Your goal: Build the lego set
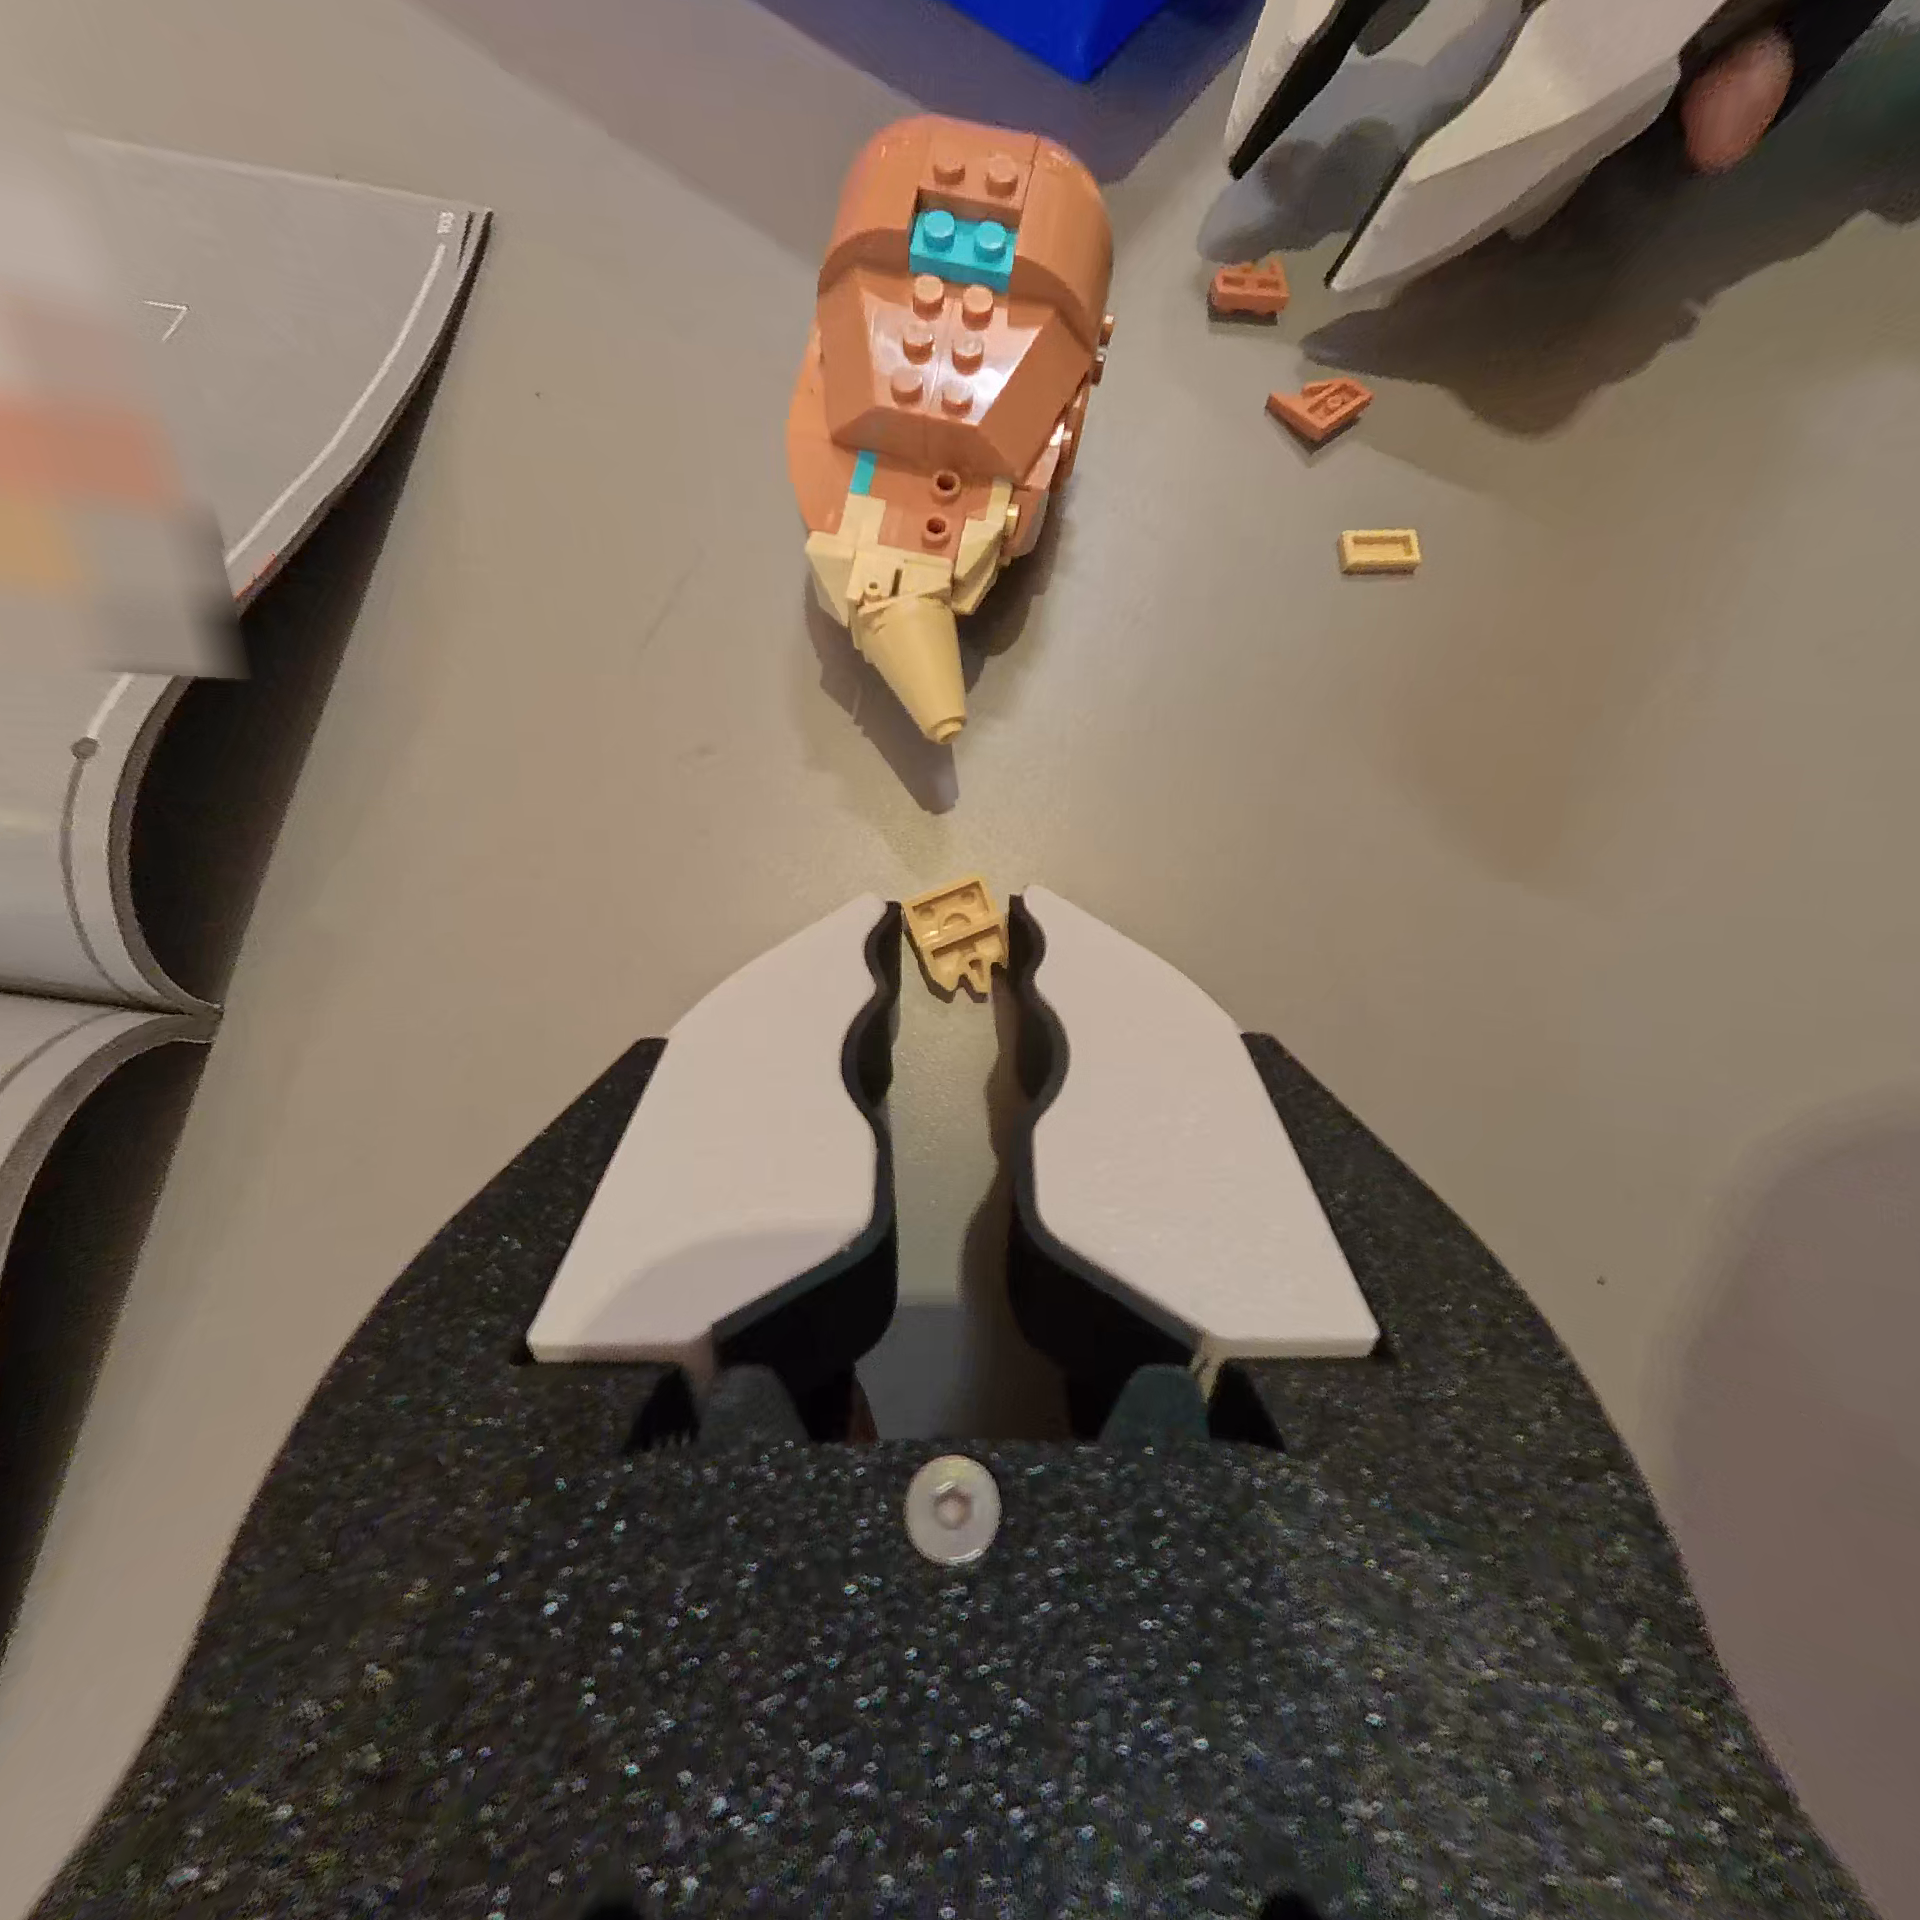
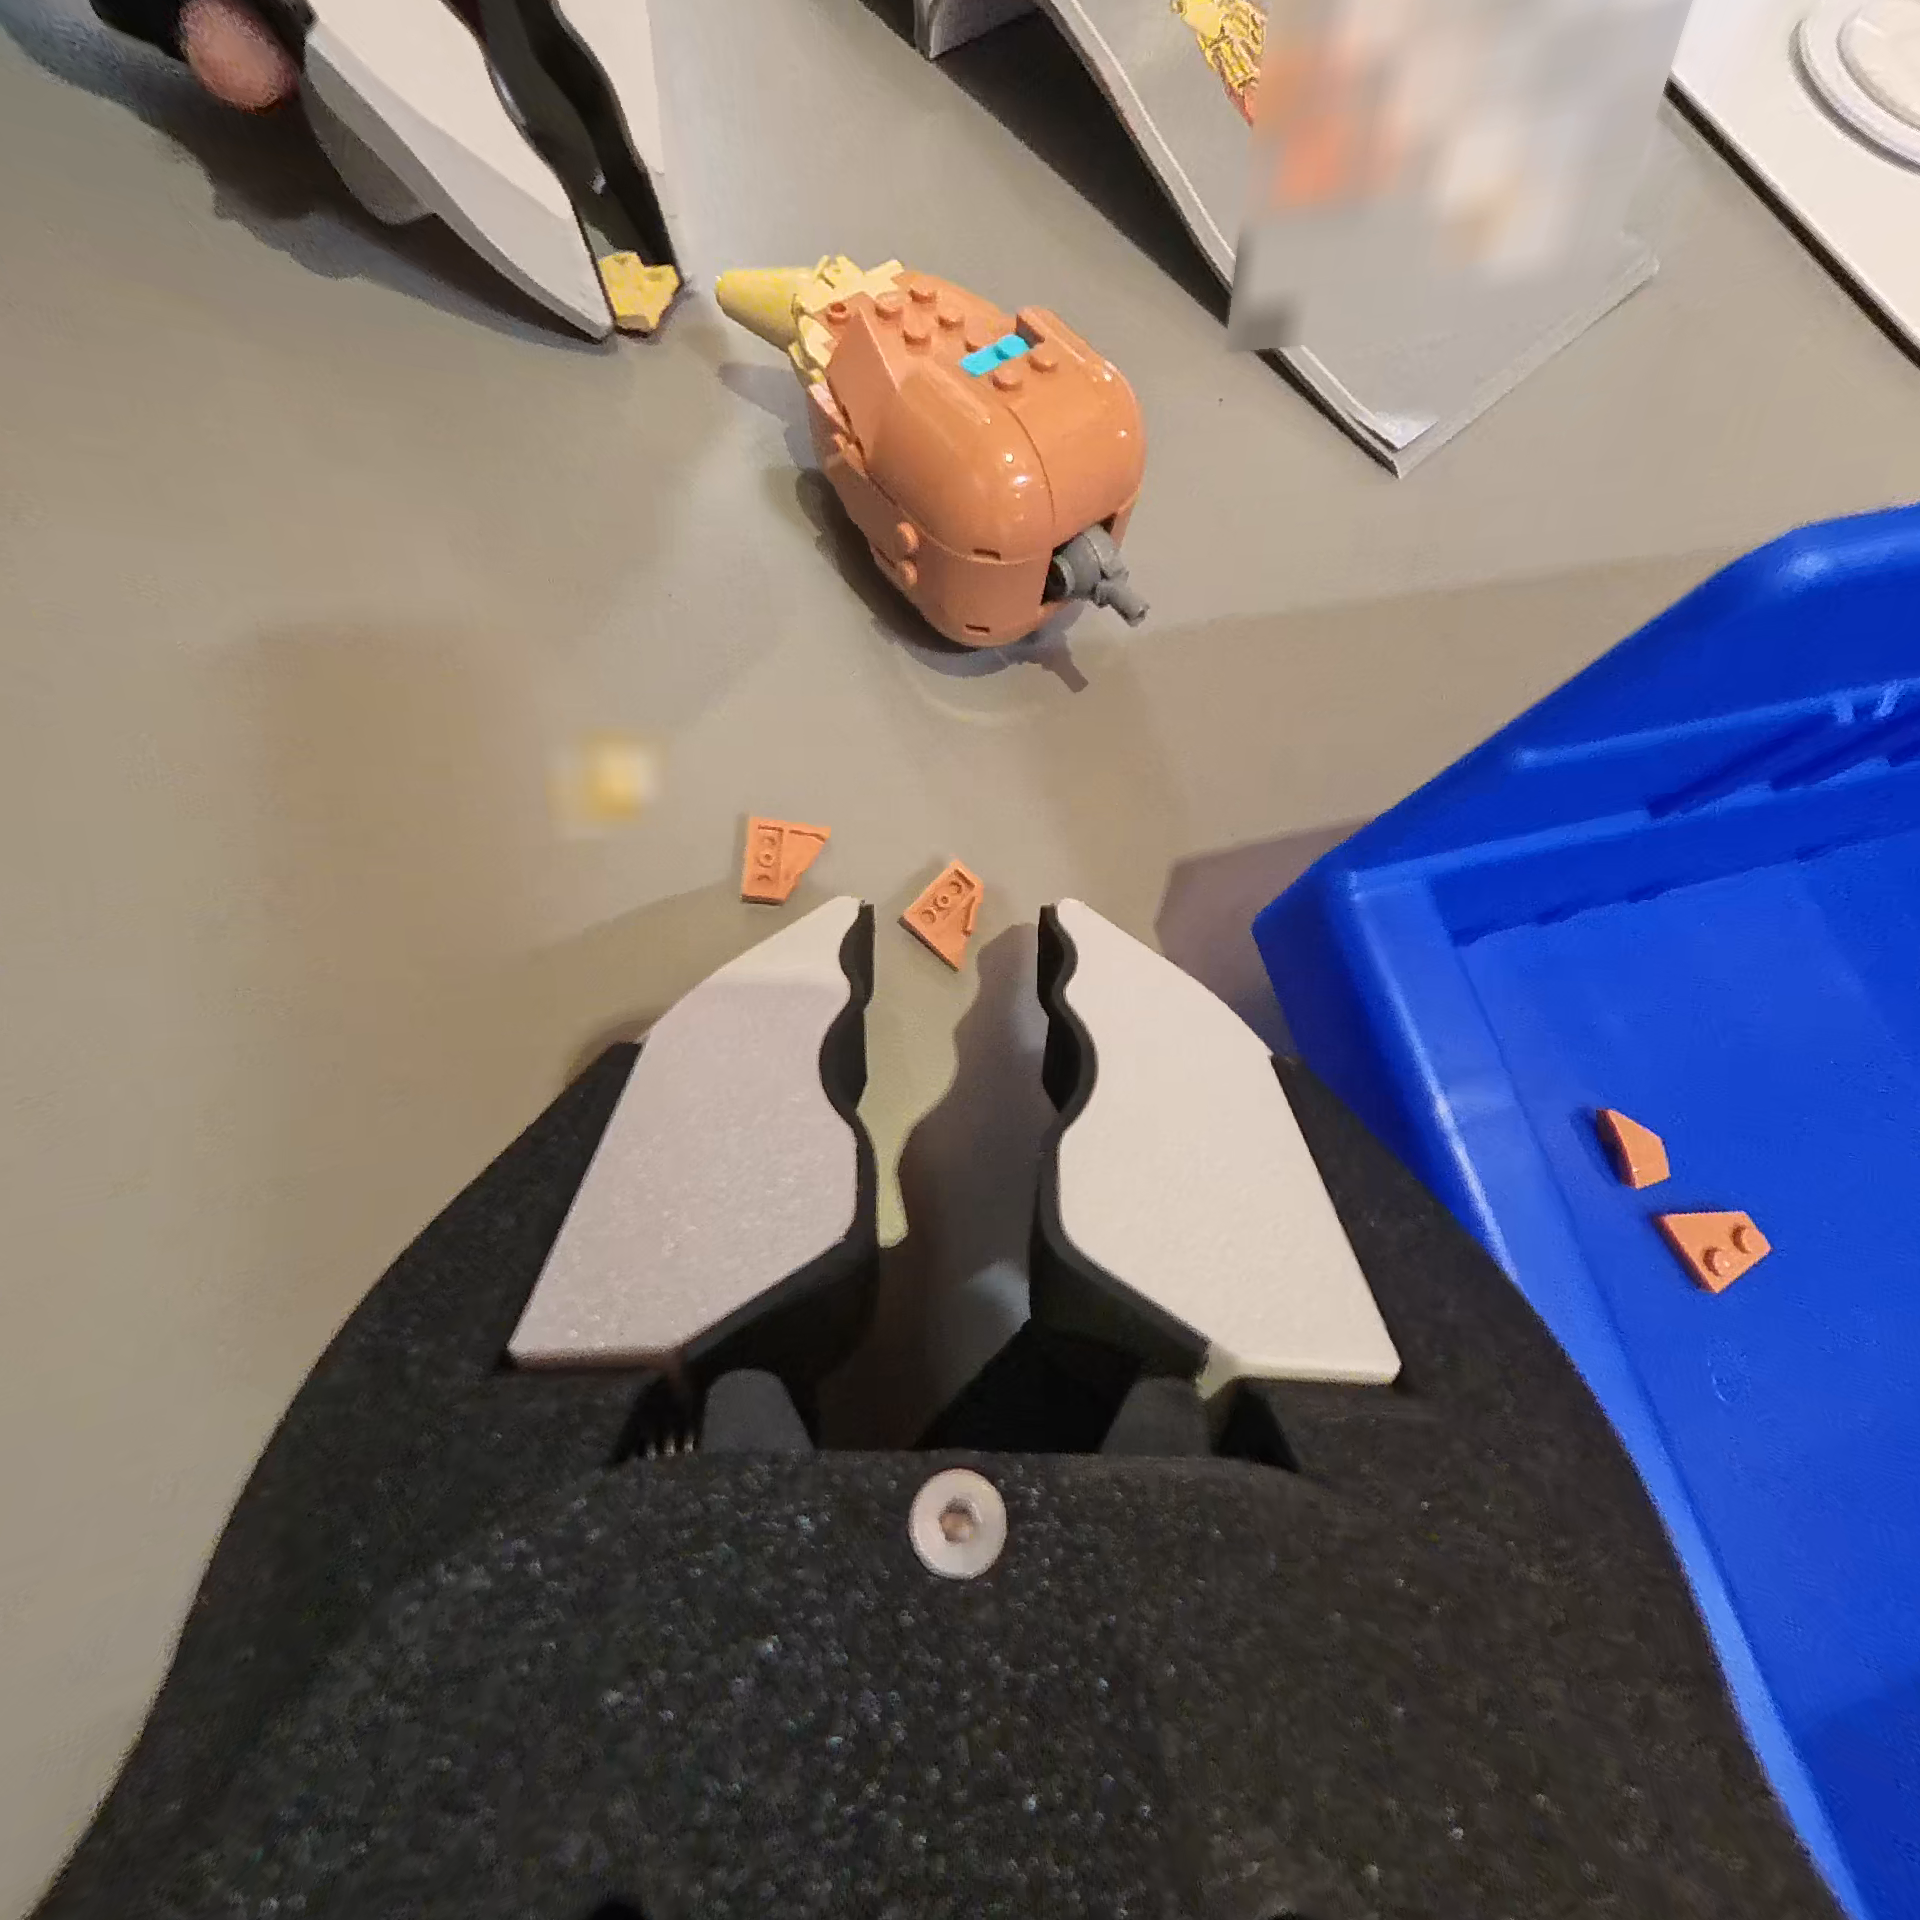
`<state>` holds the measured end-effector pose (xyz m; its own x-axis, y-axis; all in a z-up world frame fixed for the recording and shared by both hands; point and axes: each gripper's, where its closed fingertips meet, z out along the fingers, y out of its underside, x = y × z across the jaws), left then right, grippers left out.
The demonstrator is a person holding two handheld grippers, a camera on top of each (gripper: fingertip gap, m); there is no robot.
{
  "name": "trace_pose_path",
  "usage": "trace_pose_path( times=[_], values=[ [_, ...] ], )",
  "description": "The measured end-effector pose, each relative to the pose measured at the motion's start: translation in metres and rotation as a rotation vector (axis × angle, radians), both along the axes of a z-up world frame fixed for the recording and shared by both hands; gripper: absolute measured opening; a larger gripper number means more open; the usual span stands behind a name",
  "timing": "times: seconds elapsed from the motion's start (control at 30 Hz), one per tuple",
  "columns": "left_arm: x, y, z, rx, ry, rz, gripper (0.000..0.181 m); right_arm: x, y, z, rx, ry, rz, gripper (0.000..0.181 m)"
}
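Observation:
A brown-orange lego model [image 1: 956, 343] with a teal plate on top and a tan cone tip lies on the grey table; the right wrist view shows it too [image 2: 966, 436]. My left gripper [image 1: 956, 920] is shut on a small tan piece [image 1: 954, 930], low over the table just short of the cone. It shows in the right wrist view [image 2: 629, 286] at top left. My right gripper [image 2: 954, 916] is open, its tips on either side of an orange wedge plate [image 2: 943, 920] lying on the table. A second orange wedge plate [image 2: 781, 860] lies just to its left.
A blue bin [image 2: 1662, 935] at the right holds two orange pieces [image 2: 1714, 1247]. An open instruction booklet [image 1: 260, 364] lies left of the model. A tan plate [image 1: 1380, 551] lies loose on the table. A white object [image 2: 1818, 156] sits at the far right. There is about 15 centimeters between the tips of the two grippers.

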<state>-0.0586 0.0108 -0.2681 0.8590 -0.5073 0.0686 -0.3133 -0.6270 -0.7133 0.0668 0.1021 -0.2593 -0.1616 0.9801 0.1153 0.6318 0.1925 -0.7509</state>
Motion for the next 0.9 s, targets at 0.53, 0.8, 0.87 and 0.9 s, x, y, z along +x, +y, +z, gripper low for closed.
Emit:
trace_pose_path(
  times=[0.53, 0.8, 0.87, 0.9],
  values=[
    [-0.012, 0.016, 0.003, 0.009, -0.055, -0.025, 0.02, 0.0, -0.003, 0.011, -0.09, 0.077, 0.031, 0.032],
    [-0.008, 0.012, 0.004, 0.021, -0.06, -0.067, 0.02, 0.0, -0.003, 0.008, -0.06, 0.054, 0.029, 0.035],
    [-0.008, 0.012, 0.005, 0.032, -0.059, -0.068, 0.021, 0.0, -0.002, 0.009, -0.057, 0.067, 0.021, 0.035],
    [-0.008, 0.012, 0.006, 0.043, -0.058, -0.066, 0.022, 0.0, -0.002, 0.01, -0.058, 0.076, 0.019, 0.035]
  ],
)
